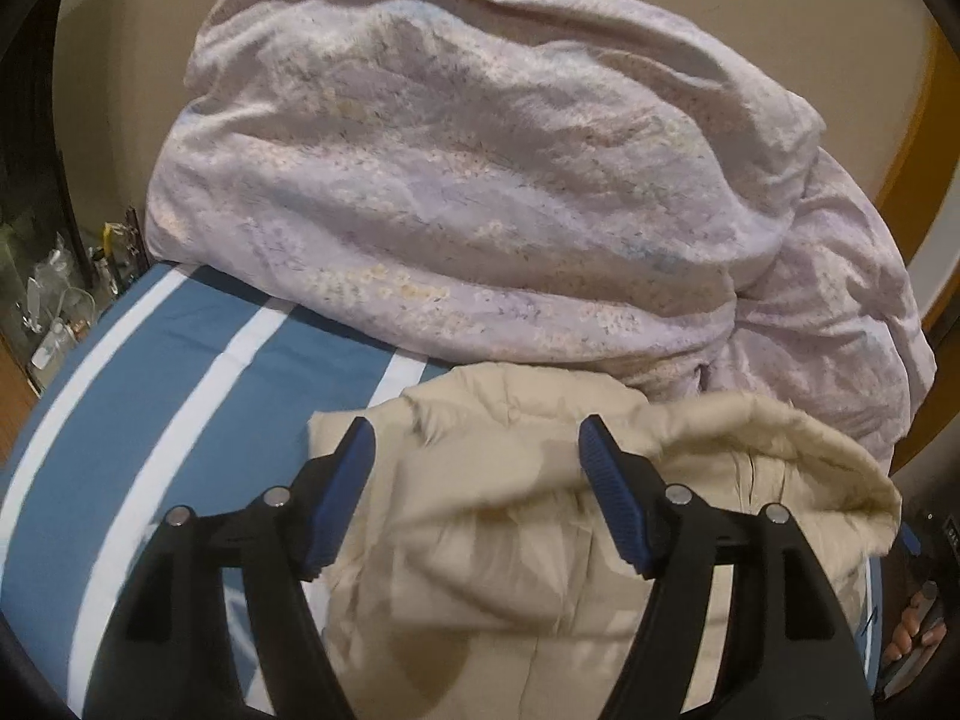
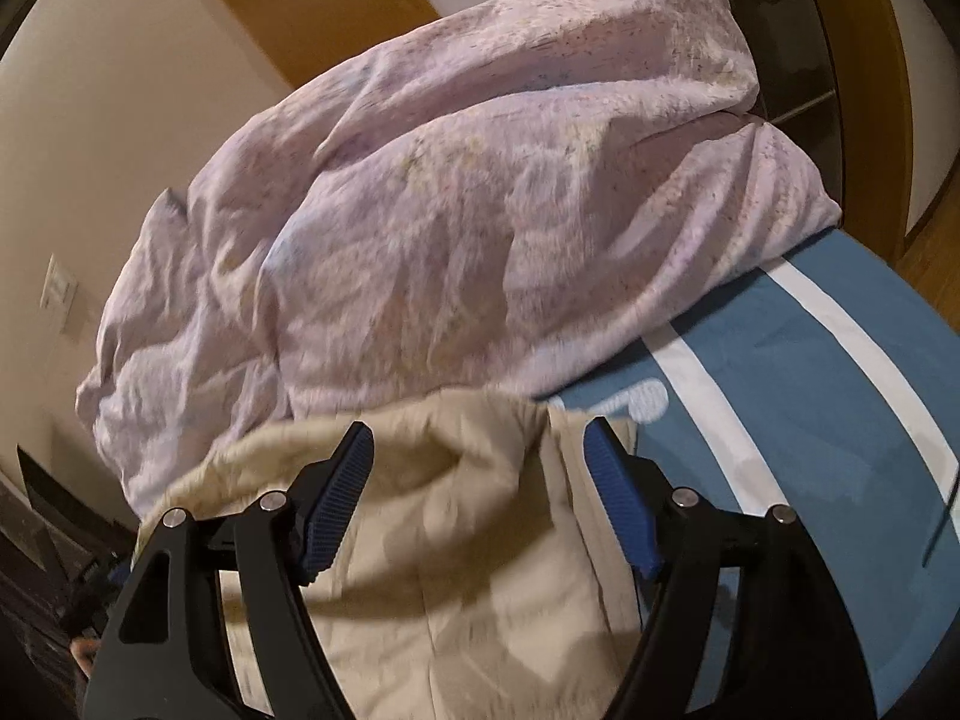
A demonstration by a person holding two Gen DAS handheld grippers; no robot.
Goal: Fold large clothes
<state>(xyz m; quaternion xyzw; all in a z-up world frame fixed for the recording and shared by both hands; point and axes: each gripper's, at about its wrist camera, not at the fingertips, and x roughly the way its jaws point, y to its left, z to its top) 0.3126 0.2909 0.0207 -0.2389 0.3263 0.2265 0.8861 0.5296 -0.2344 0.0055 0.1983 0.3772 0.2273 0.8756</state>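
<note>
Lying on a bed, one cream jacket (image 1: 480, 540) of soft, puffy, quilted cloth fills the near part of both views, its rounded hood (image 1: 780, 450) rimmed with a short fuzzy trim. In the left wrist view the left gripper (image 1: 477, 495) hangs over the jacket with its two black arms spread wide, the ribbed blue pads (image 1: 345, 498) well apart and nothing pinched between them. In the right wrist view the right gripper (image 2: 480, 495) is likewise spread wide above the same jacket (image 2: 450, 570), and its ribbed blue pads (image 2: 336, 504) hold nothing; whether either pair touches the cloth cannot be told. Each gripper shows four round metal pins on its black plastic arms.

Behind the jacket, touching its far edge, one big crumpled quilt (image 1: 480, 180) in pale lilac with a faint flower print is heaped high, full of deep folds; it also fills the upper part of the right wrist view (image 2: 450, 210). Both lie on a smooth blue bed sheet (image 1: 150, 390) crossed by three white stripes in the left wrist view, while two stripes show on the sheet (image 2: 810, 420) in the right wrist view. A plain beige wall (image 2: 90, 120) stands behind, with orange-brown wooden trim (image 2: 300, 0). A cluttered glass cabinet (image 1: 54, 288) stands at the far left.
</note>
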